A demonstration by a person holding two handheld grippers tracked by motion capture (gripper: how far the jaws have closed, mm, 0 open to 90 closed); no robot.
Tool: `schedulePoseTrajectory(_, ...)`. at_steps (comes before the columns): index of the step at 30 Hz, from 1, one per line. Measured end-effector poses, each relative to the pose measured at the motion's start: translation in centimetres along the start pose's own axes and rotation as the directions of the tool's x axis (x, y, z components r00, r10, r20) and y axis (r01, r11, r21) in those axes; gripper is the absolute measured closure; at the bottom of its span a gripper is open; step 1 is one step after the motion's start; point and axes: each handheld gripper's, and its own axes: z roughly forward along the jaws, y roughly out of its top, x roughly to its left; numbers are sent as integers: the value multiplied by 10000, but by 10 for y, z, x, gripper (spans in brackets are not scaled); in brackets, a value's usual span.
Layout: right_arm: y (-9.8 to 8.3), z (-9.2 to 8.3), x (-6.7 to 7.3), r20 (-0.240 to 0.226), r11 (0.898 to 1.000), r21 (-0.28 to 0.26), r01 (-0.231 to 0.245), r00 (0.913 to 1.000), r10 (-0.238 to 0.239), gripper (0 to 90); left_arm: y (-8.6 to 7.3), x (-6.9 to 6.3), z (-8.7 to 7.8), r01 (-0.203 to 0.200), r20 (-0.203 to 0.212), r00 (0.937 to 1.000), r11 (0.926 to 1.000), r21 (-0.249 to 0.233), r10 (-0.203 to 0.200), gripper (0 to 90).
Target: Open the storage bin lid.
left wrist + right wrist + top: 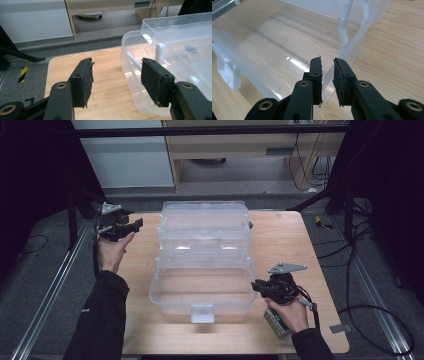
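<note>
— Wooden worktop point(280, 240), dim room. From the high view: clear box point(202, 290) mid-worktop, lid thrown back toward far edge. Left gripper point(131, 226) held off left edge, right gripper point(256, 286) beside box's right wall.

— Left gripper view: spread wide, empty, near lid rim point(130, 62). Right gripper view point(327, 72): narrowly parted across thin rim, not clamped. Could slip; light box might skid.

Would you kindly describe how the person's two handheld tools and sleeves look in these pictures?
Both arms wear dark sleeves; the hands are ungloved. The left tool and the right tool are black, each topped by a grey three-cornered plate, and a dark cable trails from the right one. Up close, the jaws are black bars with brass-coloured pivot rivets and rough, worn black pads.
</note>
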Motion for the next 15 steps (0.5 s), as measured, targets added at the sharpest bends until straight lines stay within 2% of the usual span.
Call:
schedulePoseTrajectory(2,0,0,0,1,10000,3,-4,10000,4,772,-6,1,-9,-28,163,9999,10000,-50,29,398)
schedulePoseTrajectory(4,0,0,0,2,10000,12,-25,10000,25,772,-13,0,-18,-279,169,9995,9996,63,278,377)
schedulePoseTrajectory(7,0,0,0,0,10000,45,-81,10000,81,771,-23,-3,-32,-437,337,9985,9990,68,435,352)
schedulePoseTrajectory(9,0,0,0,-1,10000,54,-77,10000,77,771,-31,-6,-41,-740,338,9967,9972,78,737,350)
schedulePoseTrajectory(12,1,0,0,-23,10000,88,-25,10000,25,767,-43,-11,-52,-816,390,9959,9966,94,811,350)
schedulePoseTrajectory(15,1,1,-1,-19,9999,117,-17,10000,17,764,-56,-16,-60,-808,618,9949,9965,225,793,350)
